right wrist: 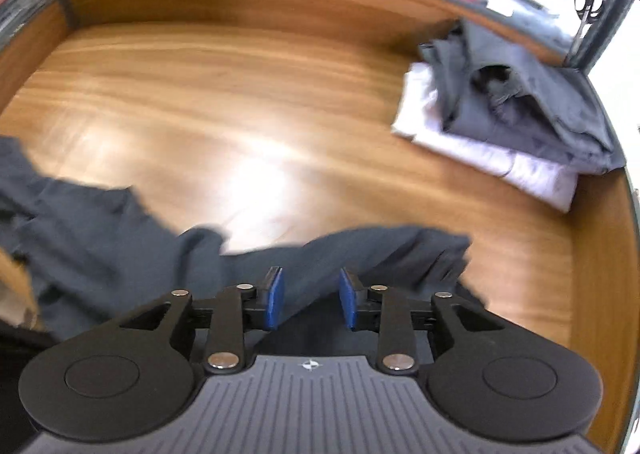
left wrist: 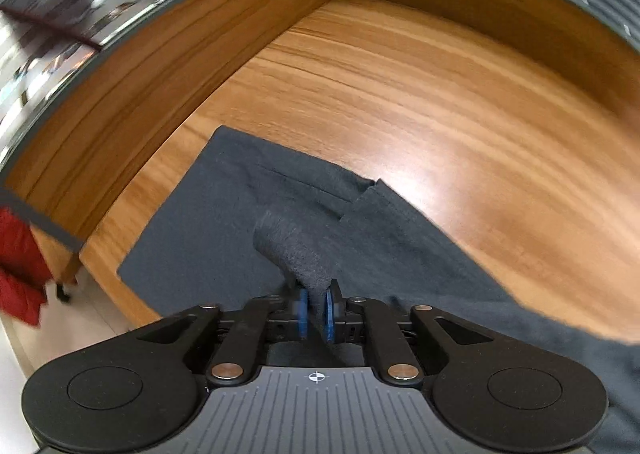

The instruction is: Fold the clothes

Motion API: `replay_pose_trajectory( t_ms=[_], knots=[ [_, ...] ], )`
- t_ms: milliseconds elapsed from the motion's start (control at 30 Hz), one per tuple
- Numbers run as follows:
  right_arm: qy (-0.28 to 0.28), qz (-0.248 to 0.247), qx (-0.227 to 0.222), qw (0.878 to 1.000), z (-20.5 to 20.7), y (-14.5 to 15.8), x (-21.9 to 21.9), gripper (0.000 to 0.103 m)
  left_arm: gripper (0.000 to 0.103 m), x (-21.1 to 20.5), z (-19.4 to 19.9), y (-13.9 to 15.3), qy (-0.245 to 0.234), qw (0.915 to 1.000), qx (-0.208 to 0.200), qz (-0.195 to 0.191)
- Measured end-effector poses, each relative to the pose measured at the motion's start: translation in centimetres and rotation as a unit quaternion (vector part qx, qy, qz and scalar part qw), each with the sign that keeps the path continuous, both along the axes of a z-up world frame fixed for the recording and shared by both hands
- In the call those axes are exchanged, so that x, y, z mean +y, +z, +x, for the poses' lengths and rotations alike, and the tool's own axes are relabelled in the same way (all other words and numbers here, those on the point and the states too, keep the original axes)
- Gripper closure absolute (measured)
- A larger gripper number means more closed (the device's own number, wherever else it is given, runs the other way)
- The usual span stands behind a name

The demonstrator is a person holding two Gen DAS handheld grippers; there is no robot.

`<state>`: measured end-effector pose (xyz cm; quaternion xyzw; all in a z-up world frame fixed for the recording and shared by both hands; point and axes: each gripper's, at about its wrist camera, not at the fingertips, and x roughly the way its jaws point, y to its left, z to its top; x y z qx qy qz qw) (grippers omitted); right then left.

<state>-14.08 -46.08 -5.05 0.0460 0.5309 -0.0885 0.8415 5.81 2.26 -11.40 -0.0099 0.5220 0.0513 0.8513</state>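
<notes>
A dark grey garment (left wrist: 224, 222) lies spread on the wooden table (left wrist: 420, 102), its far edge flat and a sleeve running off to the right. My left gripper (left wrist: 316, 300) is shut on a raised fold of this cloth, which sticks up between the blue pads (left wrist: 303, 312). In the right wrist view the same dark grey garment (right wrist: 104, 238) is rumpled across the near part of the table. My right gripper (right wrist: 311, 290) is open just above it, with cloth lying below and between the blue pads (right wrist: 275, 296), which do not pinch it.
At the back right a folded grey garment (right wrist: 532, 102) rests on a folded white one (right wrist: 492, 158). Scissors (right wrist: 588, 6) hang on a post beyond them. Low wooden walls (left wrist: 132, 94) rim the table. Something red (left wrist: 20, 270) hangs past the left edge.
</notes>
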Motion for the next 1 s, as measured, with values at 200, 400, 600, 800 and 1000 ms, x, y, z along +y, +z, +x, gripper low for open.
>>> replay_pose_trajectory(
  t_ms=[200, 400, 600, 800, 1000],
  knots=[
    [-0.051, -0.007, 0.002, 0.999, 2.5, -1.9, -6.2, 0.052, 0.059, -1.9, -1.3, 1.8, 0.034, 0.9981, -0.012, -0.049],
    [-0.139, 0.016, 0.026, 0.99, 4.1, -5.7, -13.5, 0.024, 0.039, -6.3, -1.9, 2.8, 0.002, 0.9949, -0.008, -0.101],
    [-0.165, 0.108, 0.075, 0.978, 4.7, -9.7, -16.9, 0.023, 0.033, -13.1, -1.5, 2.3, -0.099, 0.987, 0.019, -0.126],
    [-0.185, 0.17, 0.046, 0.967, 1.8, -9.2, -16.8, 0.052, 0.03, -19.2, -0.9, 2.1, -0.201, 0.97, 0.03, -0.133],
    [-0.199, 0.172, -0.035, 0.964, -3.1, -3.6, -14.8, 0.071, 0.03, -22.6, 0.0, 2.8, -0.264, 0.9553, 0.02, -0.131]
  ],
)
